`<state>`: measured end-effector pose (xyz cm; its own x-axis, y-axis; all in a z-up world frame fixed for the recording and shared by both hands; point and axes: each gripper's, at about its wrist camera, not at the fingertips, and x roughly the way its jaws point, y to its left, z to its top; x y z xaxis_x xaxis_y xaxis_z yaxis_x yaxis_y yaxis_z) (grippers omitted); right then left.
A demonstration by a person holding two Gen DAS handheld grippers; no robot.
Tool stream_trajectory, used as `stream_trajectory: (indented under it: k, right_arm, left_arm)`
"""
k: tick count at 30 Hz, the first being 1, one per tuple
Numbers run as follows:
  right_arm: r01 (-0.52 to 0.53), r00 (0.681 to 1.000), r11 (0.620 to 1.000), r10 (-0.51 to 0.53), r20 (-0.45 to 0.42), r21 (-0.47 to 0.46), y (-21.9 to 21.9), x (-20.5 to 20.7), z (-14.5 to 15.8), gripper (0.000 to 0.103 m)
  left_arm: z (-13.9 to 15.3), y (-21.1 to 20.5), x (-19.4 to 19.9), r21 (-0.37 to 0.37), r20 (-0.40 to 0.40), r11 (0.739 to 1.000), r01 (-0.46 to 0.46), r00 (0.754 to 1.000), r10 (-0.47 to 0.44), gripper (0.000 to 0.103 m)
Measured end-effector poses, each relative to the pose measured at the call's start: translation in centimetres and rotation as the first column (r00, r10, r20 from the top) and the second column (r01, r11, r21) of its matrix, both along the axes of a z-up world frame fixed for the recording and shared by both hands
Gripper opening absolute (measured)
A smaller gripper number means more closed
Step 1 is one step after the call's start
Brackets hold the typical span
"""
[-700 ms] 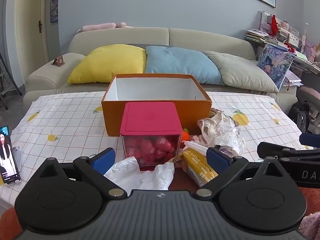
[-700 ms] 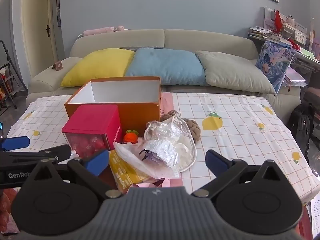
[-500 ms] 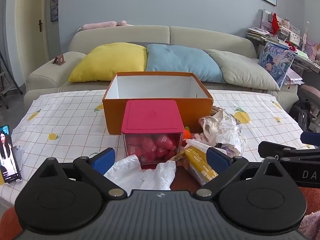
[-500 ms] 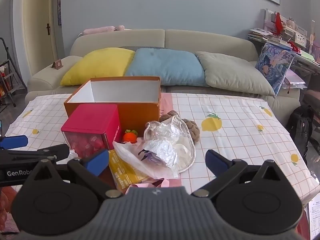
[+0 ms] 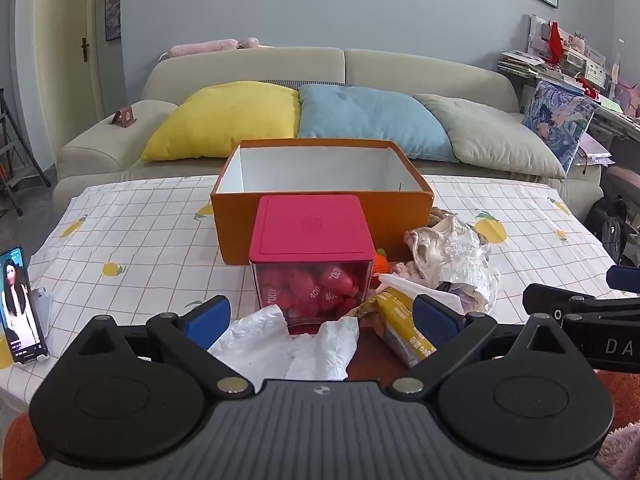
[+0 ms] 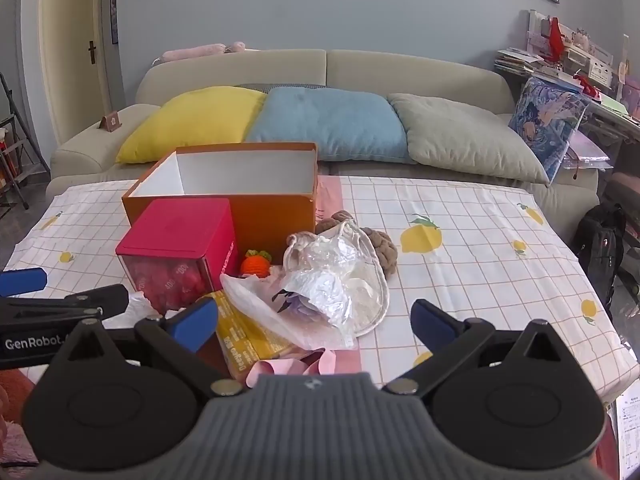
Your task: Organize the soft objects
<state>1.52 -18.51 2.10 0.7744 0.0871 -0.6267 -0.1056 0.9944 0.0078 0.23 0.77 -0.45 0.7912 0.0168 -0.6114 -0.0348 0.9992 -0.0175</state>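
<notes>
An open orange box (image 5: 320,204) (image 6: 276,216) with a white inside stands mid-table. In front of it is a clear cube with a red lid (image 5: 312,236) (image 6: 176,232), full of red pieces. Beside the cube lie a crumpled clear plastic bag (image 5: 452,252) (image 6: 332,280), a small orange knitted toy (image 6: 256,264), a brown knitted piece (image 6: 380,248), a yellow packet (image 5: 404,324) (image 6: 244,332) and white tissue (image 5: 288,344). My left gripper (image 5: 320,316) is open above the tissue. My right gripper (image 6: 316,320) is open over the bag's near edge. Neither holds anything.
The table wears a white checked cloth with lemon prints (image 6: 480,240). A phone (image 5: 20,304) stands propped at the left edge. Behind the table is a beige sofa (image 5: 344,68) with yellow, blue and grey cushions. A black backpack (image 6: 604,232) sits on the floor at right.
Both views have tilted slightly down and shifted, so the box and cube sit a little lower in the left view. No object has moved. Both grippers stay open.
</notes>
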Motion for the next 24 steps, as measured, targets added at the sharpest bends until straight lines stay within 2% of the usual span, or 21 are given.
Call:
stream_trajectory:
  k: [24]
  right_arm:
    - [0.012,1.0,1.0,-0.013,-0.029,-0.014,-0.11,0.34,-0.67,0.1]
  left_arm:
    - [-0.29,0.0,-0.07,0.007,-0.015,1.0,-0.012,1.0,0.012,0.103]
